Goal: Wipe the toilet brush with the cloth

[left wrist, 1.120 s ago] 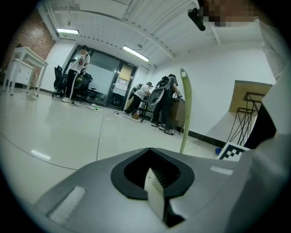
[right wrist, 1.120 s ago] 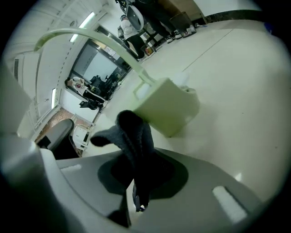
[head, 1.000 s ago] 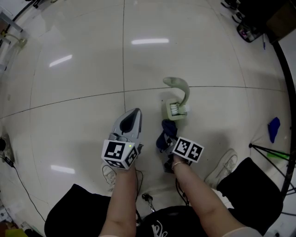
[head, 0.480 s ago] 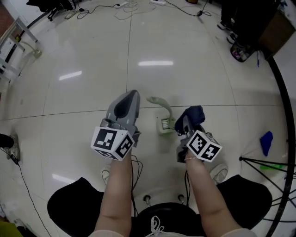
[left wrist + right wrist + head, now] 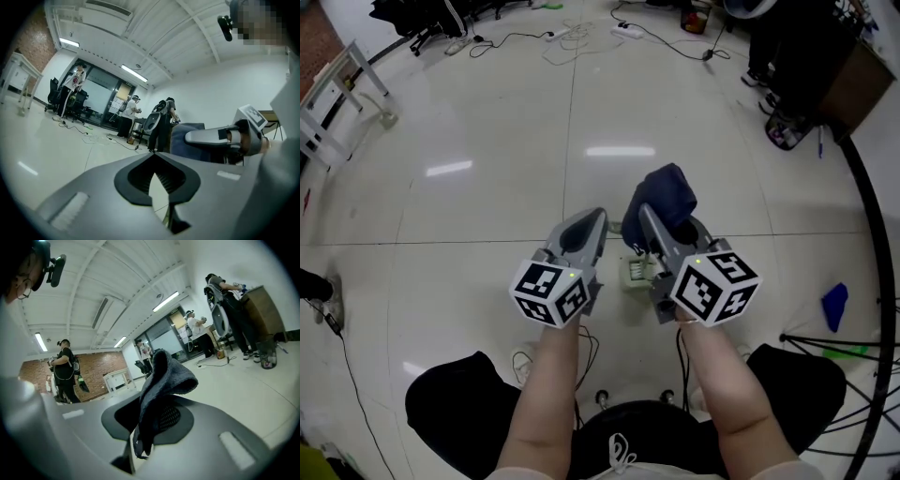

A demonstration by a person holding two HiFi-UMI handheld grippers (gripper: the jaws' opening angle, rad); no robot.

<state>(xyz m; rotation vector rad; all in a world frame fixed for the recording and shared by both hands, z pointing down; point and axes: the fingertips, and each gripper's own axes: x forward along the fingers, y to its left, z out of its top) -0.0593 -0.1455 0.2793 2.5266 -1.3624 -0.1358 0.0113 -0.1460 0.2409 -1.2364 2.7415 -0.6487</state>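
Observation:
A pale green toilet brush (image 5: 636, 273) lies on the white floor, mostly hidden between and below my two grippers. My right gripper (image 5: 654, 223) is raised above it, shut on a dark blue cloth (image 5: 668, 197) that bunches up over its tips. In the right gripper view the cloth (image 5: 165, 375) hangs folded between the jaws of the right gripper (image 5: 140, 430). My left gripper (image 5: 592, 223) is held beside it to the left, shut and holding nothing. The left gripper view shows the left gripper (image 5: 158, 180) with its pads nearly touching, and the cloth (image 5: 187, 140) to the right.
Cables (image 5: 581, 33) trail across the far floor. A white rack (image 5: 337, 94) stands far left, dark bags (image 5: 792, 66) at the far right. A blue item (image 5: 832, 305) and tripod legs (image 5: 834, 349) lie at right. People stand in the background (image 5: 161, 119).
The right gripper has lifted the cloth off the floor beside the brush and raised it toward the camera. The left gripper has risen alongside it. The brush now sits under both grippers.

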